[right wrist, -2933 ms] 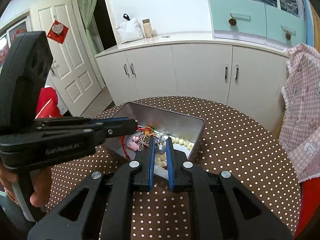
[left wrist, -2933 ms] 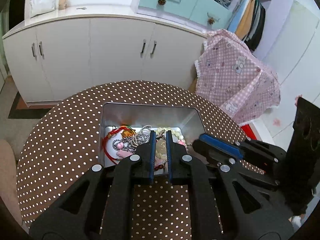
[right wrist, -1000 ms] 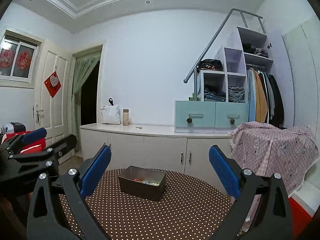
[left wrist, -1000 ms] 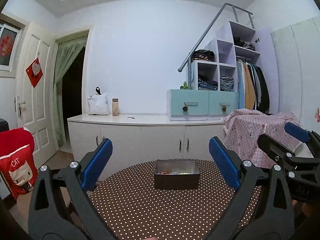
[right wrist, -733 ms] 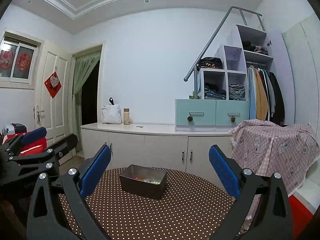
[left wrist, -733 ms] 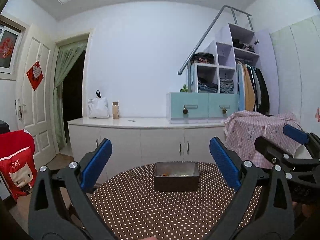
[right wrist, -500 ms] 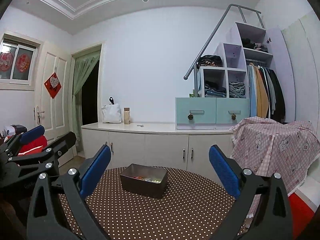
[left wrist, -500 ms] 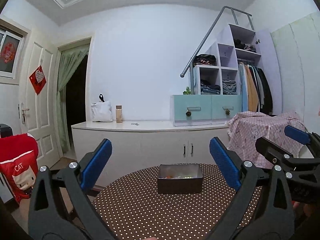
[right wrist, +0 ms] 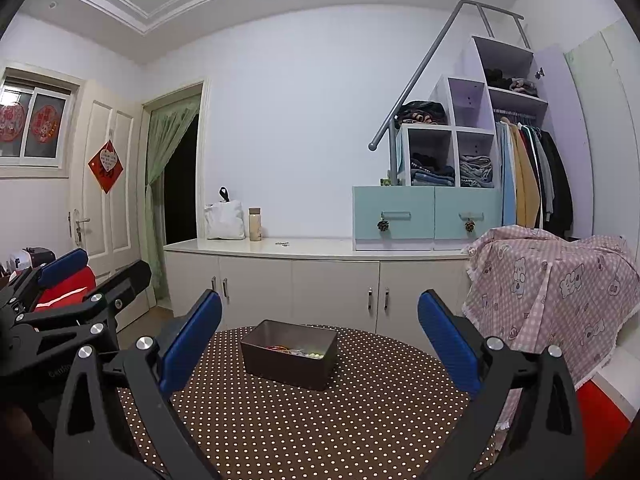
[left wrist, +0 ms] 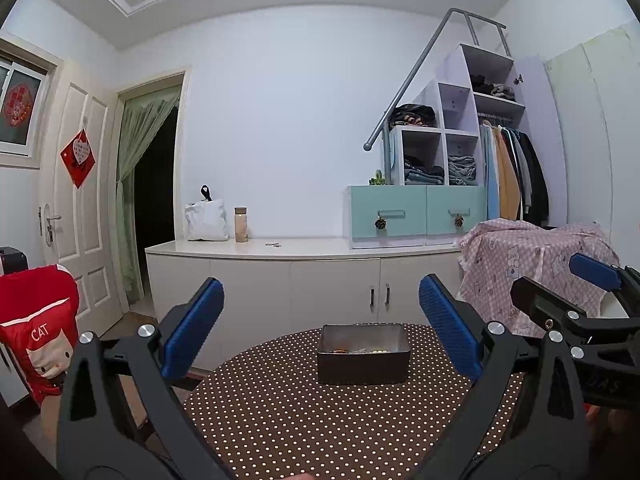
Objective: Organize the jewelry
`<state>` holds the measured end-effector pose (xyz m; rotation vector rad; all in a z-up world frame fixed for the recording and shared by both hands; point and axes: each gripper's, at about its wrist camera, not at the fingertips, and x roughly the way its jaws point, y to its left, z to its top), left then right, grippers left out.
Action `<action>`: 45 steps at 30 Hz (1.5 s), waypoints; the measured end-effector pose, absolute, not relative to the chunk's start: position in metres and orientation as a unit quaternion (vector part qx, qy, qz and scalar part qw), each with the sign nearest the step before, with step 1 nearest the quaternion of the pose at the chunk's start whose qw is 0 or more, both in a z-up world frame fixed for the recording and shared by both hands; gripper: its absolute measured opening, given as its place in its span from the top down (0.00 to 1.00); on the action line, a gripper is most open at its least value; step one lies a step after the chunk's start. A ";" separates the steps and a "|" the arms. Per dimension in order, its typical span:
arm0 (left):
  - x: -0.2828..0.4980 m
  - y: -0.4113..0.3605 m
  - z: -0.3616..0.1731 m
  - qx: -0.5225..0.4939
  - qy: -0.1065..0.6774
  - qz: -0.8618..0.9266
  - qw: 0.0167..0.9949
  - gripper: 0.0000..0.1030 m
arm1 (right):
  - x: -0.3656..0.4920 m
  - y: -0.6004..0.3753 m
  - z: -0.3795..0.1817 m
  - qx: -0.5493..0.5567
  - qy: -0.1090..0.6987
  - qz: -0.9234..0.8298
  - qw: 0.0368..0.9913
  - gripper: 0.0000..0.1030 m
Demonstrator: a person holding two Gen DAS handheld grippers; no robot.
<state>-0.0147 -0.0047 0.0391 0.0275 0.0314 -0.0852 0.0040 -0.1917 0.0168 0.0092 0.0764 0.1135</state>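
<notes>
A grey metal tin [left wrist: 363, 360] holding mixed jewelry [left wrist: 362, 349] stands at the far side of a round brown polka-dot table [left wrist: 320, 420]. It also shows in the right wrist view [right wrist: 290, 354], with beads and red cord [right wrist: 294, 350] inside. My left gripper [left wrist: 320, 332] is wide open and empty, held back from the tin and level with it. My right gripper [right wrist: 320, 334] is wide open and empty, also held back. The right gripper shows at the right edge of the left wrist view [left wrist: 576, 304]. The left gripper shows at the left of the right wrist view [right wrist: 76, 280].
A long white cabinet [left wrist: 300, 276] runs behind the table, with a white bag [left wrist: 206, 220] and a bottle [left wrist: 240, 224] on top. A pink checked cloth [right wrist: 552, 292] covers something at the right. A red cat cushion [left wrist: 36, 328] stands at the left.
2.9 s ago both grippers were shut just over the tin. Both have since opened wide and pulled far back and level. In the last second the views barely shift.
</notes>
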 end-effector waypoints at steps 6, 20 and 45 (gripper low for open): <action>-0.013 -0.002 0.036 0.015 0.016 -0.040 0.999 0.06 | 0.006 -0.191 0.017 0.005 0.042 0.057 0.997 0.08; -0.012 -0.003 0.034 0.021 0.013 -0.032 0.999 0.06 | 0.008 -0.188 0.014 0.008 0.046 0.059 0.997 0.08; -0.012 -0.002 0.035 0.023 0.017 -0.032 0.999 0.06 | 0.009 -0.188 0.011 0.009 0.050 0.059 0.997 0.08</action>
